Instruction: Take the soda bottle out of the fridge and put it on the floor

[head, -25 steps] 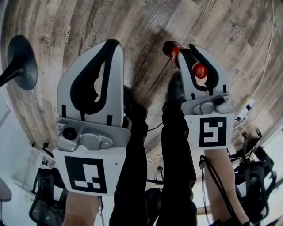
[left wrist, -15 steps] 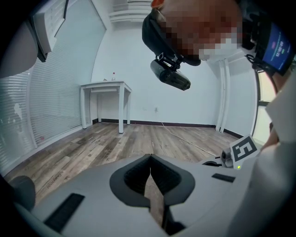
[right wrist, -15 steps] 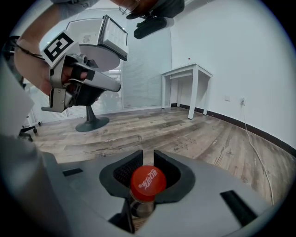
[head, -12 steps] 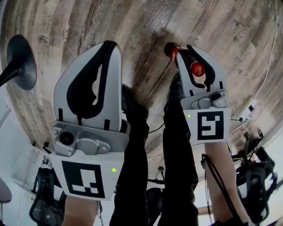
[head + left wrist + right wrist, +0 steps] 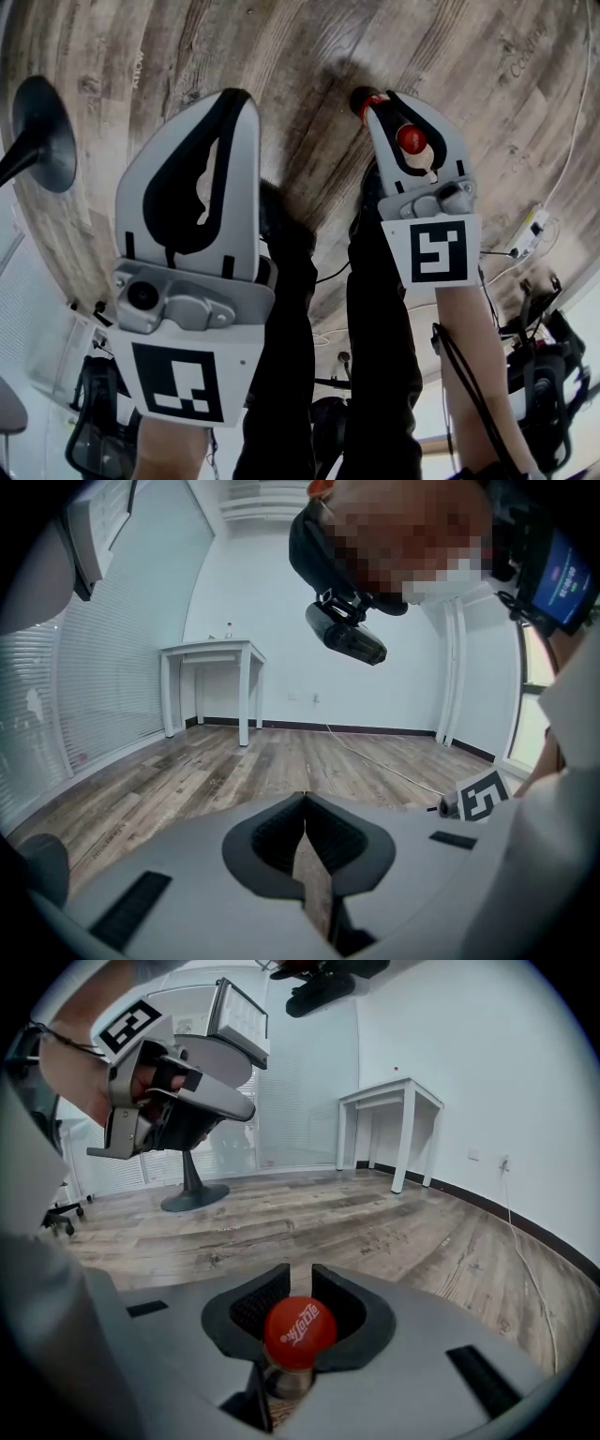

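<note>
gripping the soda bottle (image 5: 300,1332) by its neck under the red cap, the right gripper (image 5: 298,1281) hangs it above the wooden floor (image 5: 375,1222) (left gripper (image 5: 306,803) pinched together, empty); best set the base down flat and upright before letting go.

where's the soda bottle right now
Head view, upper right: the soda bottle is gripped at its neck, red cap up, by the right gripper, over the wood floor ahead of the person's right shoe.
</note>
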{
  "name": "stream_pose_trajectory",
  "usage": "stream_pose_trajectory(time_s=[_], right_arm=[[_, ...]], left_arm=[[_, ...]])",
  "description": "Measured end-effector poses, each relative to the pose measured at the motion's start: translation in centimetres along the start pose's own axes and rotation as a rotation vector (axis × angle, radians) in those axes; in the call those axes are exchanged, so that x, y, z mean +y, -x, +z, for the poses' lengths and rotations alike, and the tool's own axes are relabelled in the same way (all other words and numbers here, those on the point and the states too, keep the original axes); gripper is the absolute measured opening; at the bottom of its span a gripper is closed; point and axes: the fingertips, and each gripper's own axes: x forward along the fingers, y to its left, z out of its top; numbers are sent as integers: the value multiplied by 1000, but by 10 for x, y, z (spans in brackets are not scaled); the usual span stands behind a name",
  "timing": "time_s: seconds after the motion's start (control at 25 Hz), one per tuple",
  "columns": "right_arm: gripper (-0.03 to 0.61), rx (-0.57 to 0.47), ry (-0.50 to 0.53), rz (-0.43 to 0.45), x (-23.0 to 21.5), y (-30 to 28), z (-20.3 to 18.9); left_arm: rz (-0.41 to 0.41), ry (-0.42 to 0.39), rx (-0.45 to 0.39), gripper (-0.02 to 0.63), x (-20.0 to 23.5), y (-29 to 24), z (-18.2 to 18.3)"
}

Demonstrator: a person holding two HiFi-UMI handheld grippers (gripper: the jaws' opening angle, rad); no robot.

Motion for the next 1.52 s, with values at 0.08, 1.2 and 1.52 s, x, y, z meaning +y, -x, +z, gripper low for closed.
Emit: stream_pose_trajectory(time_s=[0.08,1.2,1.52], right_arm=[[88,7,17,16,1,-3,1],[169,-108,40,41,-3,25,114],[146,-287,-9,-29,-34,56,231]], left_arm=[[1,-2,0,17,1,-1,1],[62,-12,-87,17,13,22,86],[114,-56,-189,17,28,51,177]])
